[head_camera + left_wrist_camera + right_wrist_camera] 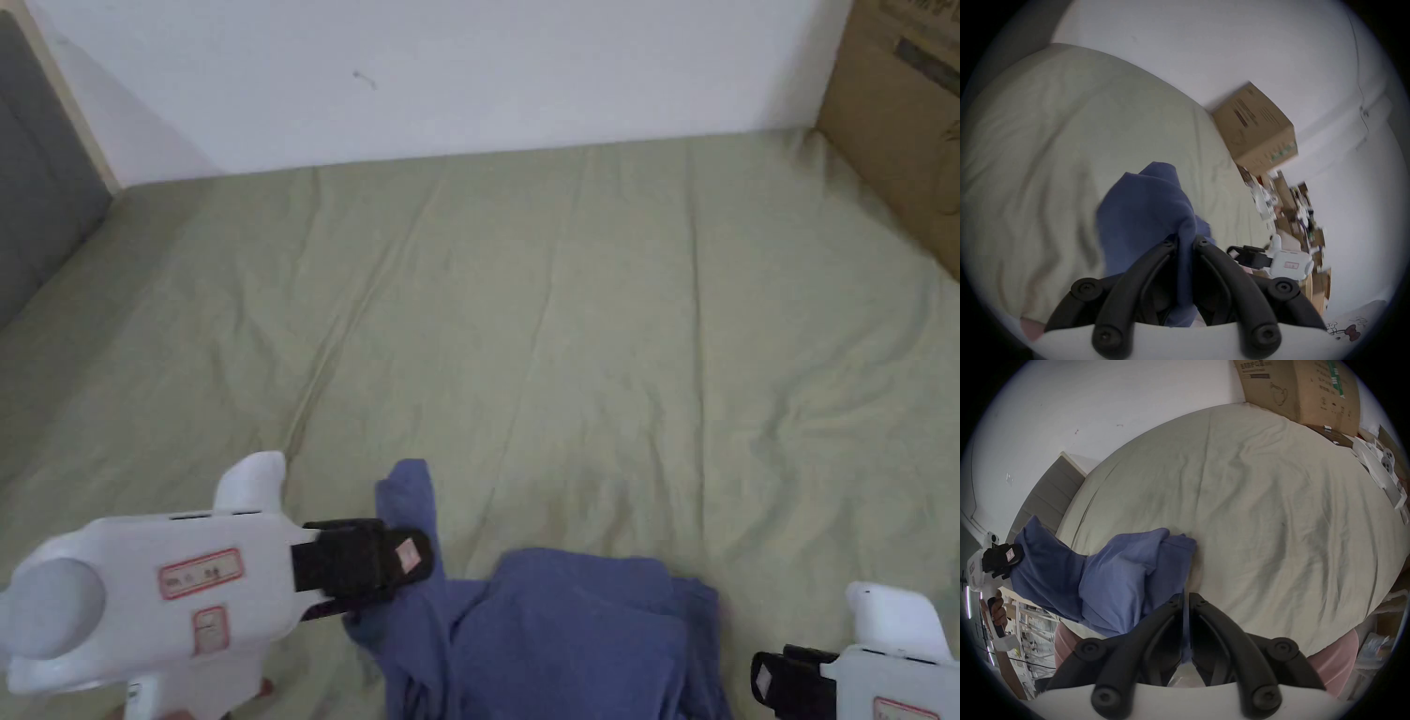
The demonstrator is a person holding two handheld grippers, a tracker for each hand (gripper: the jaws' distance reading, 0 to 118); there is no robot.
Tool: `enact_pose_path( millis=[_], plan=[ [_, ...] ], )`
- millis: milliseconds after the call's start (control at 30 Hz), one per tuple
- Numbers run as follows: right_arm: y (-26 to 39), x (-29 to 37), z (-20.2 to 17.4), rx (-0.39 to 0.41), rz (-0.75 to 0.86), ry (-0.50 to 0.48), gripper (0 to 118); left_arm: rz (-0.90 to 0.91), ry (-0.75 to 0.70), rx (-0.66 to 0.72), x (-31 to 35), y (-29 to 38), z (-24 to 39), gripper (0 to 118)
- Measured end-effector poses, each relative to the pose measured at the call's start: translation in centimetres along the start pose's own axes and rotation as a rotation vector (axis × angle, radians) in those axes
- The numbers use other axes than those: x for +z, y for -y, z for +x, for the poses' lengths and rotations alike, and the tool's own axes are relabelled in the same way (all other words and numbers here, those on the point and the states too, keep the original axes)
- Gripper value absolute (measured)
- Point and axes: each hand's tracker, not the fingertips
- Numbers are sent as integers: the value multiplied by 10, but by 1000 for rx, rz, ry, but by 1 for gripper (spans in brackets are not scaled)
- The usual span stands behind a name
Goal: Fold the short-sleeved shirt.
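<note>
a bed [581, 309] with a rumpled green sheet; a blue shirt [572, 637] seemingly lies partly on it.

Green-sheeted bed [581, 309], white wall [469, 66]

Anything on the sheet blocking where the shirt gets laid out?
Nothing visible. Both the left gripper and the right gripper are shut on the blue shirt; the green bed sheet beyond it is bare. The cardboard box sits at the far right edge.
</note>
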Motion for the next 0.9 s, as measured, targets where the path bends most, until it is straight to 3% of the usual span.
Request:
enact_pose_path(
  millis=[167,200,233,300,333,433,467,500,533,567,667,767,900],
  plan=[
    [5,8,25,-68,22,12,6,-195,64,-74,-101,20,47,11],
    [6,10,30,-77,24,21,6,-246,79,-113,-120,28,53,24],
    [8,11,35,-89,24,28,6,-299,95,-109,-138,35,56,48],
    [11,13,44,-113,20,39,6,-345,77,-78,-155,41,60,107],
    [13,15,48,-125,23,42,6,-328,87,-66,-162,42,54,112],
    [18,17,58,-150,22,58,6,-281,119,-25,-144,32,47,95],
    [19,18,61,-153,23,61,6,-259,124,-10,-134,29,40,79],
    [19,17,63,-158,21,65,6,-206,122,4,-121,25,33,42],
    [20,17,64,-161,21,68,6,-165,99,5,-111,23,26,13],
    [20,17,64,-161,23,69,6,-155,4,-10,-104,22,17,3],
    [20,15,64,-167,26,65,6,-176,-138,-15,-97,28,9,3],
    [20,13,63,-167,31,52,6,-240,-67,57,-115,43,-3,3],
    [20,9,59,-167,26,43,6,-342,-22,15,-156,70,19,2]
  ],
)
